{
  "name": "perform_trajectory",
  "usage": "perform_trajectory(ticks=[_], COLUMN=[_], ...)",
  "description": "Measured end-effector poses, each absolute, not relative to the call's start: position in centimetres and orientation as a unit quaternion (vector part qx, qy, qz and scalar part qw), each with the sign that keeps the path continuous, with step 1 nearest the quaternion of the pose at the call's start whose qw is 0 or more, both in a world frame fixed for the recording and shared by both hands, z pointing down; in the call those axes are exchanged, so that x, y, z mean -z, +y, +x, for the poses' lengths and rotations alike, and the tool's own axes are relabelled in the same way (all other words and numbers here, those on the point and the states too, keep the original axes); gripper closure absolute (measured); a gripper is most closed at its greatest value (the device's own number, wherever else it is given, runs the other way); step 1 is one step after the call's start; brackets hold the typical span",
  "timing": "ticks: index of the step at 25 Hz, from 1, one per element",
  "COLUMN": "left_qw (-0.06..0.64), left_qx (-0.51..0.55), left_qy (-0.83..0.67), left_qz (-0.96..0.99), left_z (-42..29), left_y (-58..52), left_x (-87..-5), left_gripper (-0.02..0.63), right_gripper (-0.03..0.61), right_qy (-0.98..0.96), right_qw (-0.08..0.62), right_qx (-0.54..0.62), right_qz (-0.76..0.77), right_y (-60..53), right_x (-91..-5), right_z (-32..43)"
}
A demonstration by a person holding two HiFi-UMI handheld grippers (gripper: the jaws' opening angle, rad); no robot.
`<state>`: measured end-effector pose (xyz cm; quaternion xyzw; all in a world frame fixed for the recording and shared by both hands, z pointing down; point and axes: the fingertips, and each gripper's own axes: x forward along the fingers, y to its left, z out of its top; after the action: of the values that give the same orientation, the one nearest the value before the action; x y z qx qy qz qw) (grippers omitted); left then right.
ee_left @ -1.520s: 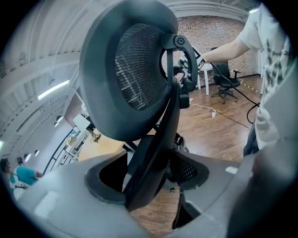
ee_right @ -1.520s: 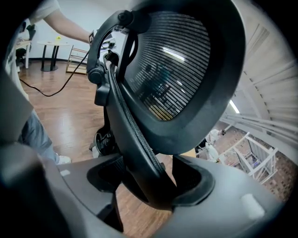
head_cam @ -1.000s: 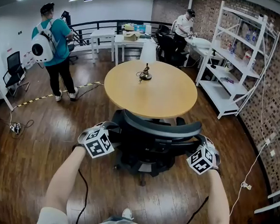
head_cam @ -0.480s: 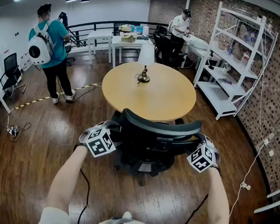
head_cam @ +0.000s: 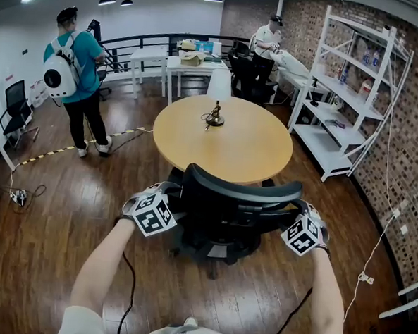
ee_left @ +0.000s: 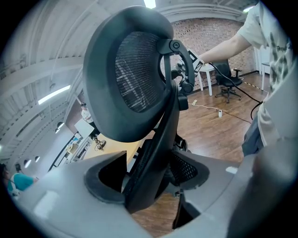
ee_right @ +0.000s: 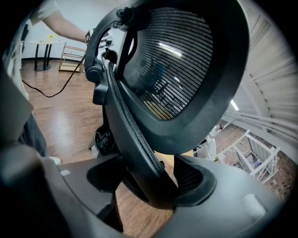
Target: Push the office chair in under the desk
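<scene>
A black mesh office chair [head_cam: 235, 200] stands at the near edge of a round wooden table [head_cam: 232, 139], its backrest toward me. My left gripper [head_cam: 175, 196] clasps the backrest's left edge and my right gripper [head_cam: 295, 213] its right edge. In the left gripper view the backrest [ee_left: 135, 79] rises from between the jaws, and its frame fills the left gripper [ee_left: 149, 181]. The right gripper view shows the backrest [ee_right: 181, 79] the same way, its rim wedged in the right gripper [ee_right: 151, 179]. The seat and most of the base are hidden under the backrest.
A small dark ornament [head_cam: 214, 115] sits on the table. White shelving [head_cam: 347, 100] lines the brick wall at right. A person with a backpack [head_cam: 74, 70] stands at back left, another person [head_cam: 270, 36] at the far desks [head_cam: 194, 59]. Cables trail on the wooden floor.
The chair has rolled a little toward the table, and both grippers have gone with it, still on the backrest's edges.
</scene>
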<state>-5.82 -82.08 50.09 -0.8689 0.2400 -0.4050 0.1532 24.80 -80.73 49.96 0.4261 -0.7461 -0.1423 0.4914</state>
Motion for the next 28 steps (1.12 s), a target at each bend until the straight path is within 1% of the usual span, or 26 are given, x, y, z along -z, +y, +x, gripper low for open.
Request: perform_trajectory(ticks=[6,8,11,12,18,28], left_qw=[0.151,0.153,0.164,0.168,0.188,0.171], left_qx=[0.388,0.380,0.376,0.375,0.346,0.331], left_qy=[0.253,0.265,0.280,0.283,0.320,0.351], left_qz=[-0.873,-0.873,-0.868,-0.867,-0.862,-0.859], left_z=[-5.9,-6.1,-6.3,-6.3,-6.6,-6.6], left_y=[-82.1,-82.2,-82.3,-82.2,-81.6,-77.4], left_x=[-49.9,-49.7,-49.3,-49.2,-48.4,-46.7], left_gripper=[0.296,0.285,0.267,0.265,0.264,0.269], right_gripper=[0.260,0.233,0.229,0.216,0.213,0.213], right_qy=[-0.733,-0.731,-0.731,-0.730,-0.730,-0.742], right_qw=[0.501,0.495,0.480,0.477,0.465,0.439], right_qx=[0.147,0.149,0.154,0.158,0.182,0.189], right_qz=[0.436,0.446,0.461,0.463,0.467,0.471], right_y=[-80.9,-80.7,-80.3,-80.1,-79.2,-74.9], right_x=[-49.9,-49.7,-48.9,-48.6,-47.4,-46.0], right_z=[24.8,24.7,24.8,24.8,24.1,22.3])
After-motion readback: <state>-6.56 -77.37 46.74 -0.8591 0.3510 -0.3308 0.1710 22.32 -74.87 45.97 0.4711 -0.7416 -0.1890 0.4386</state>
